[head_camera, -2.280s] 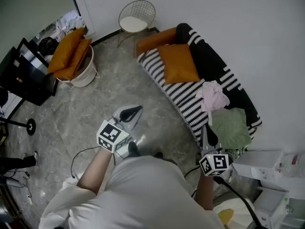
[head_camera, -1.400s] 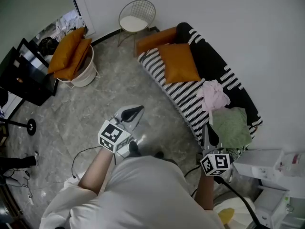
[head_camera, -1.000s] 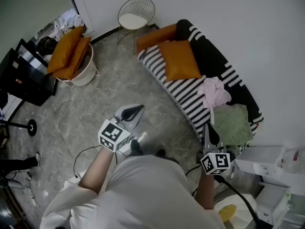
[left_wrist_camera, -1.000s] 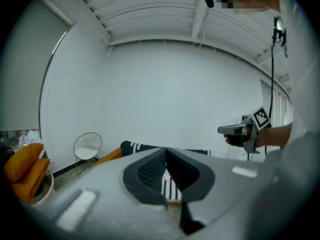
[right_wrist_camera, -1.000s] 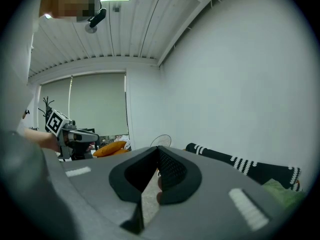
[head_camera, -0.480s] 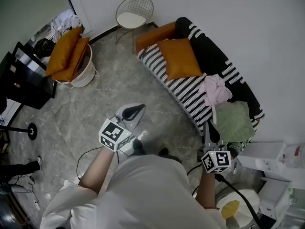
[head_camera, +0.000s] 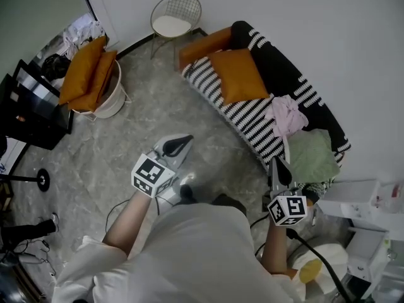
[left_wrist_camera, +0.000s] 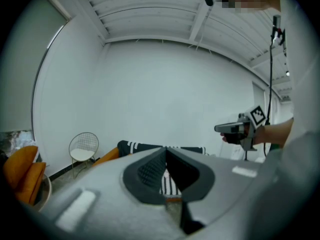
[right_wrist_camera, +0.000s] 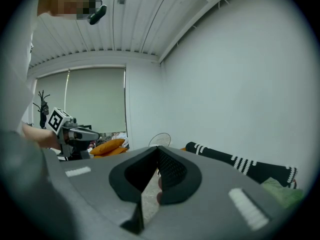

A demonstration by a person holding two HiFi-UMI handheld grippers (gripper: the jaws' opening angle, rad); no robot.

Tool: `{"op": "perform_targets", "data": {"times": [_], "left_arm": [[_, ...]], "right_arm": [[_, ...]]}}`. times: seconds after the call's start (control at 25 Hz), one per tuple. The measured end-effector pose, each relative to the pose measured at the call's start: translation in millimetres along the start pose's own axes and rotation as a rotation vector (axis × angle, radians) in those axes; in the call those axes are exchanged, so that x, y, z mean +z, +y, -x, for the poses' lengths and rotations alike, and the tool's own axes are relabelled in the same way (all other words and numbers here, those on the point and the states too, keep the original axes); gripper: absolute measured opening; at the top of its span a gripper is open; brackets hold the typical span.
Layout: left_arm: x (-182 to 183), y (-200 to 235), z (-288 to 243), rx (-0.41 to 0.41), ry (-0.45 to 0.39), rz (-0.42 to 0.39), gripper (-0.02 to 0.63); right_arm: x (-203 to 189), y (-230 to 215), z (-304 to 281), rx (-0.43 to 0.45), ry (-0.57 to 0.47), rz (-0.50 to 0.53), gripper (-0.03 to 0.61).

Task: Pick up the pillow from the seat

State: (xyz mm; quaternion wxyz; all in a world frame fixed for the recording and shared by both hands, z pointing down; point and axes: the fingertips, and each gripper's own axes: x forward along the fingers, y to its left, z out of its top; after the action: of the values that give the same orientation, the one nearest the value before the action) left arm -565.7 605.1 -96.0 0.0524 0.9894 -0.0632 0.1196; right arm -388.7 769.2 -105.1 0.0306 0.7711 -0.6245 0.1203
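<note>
Orange square fabric pillow (head_camera: 238,74) lies on the seat of the black-and-white striped sofa (head_camera: 251,120), ahead of both grippers and well apart from them. Left gripper (head_camera: 182,140): jaws closed tip to tip, nothing gripped, positioned over the grey marbled floor (head_camera: 132,137). Right gripper (head_camera: 276,163): jaws likewise closed and empty, positioned just beside the sofa's near end. On that end lie a green cloth (head_camera: 309,158) and, beyond it, a pink cloth (head_camera: 285,115). Only the head view shows the pillow on the seat. The left gripper view shows sofa stripes through the hollow behind its meeting tips, and the right gripper off to its right. The right gripper view shows the sofa's black back and the green cloth's edge; its own body hides the seat. Both gripper views show the white slatted ceiling (right_wrist_camera: 125,24), which the head view does not.
</note>
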Motion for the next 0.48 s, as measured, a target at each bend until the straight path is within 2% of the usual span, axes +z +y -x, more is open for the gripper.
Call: {"op": "perform_targets", "data": {"times": [0.48], "left_arm": [[-6,18,9,0.005,-0.001,0.022,0.0]], "right_arm": [[-1,10,-7,-0.008,0.011,-0.009,0.005]]}}
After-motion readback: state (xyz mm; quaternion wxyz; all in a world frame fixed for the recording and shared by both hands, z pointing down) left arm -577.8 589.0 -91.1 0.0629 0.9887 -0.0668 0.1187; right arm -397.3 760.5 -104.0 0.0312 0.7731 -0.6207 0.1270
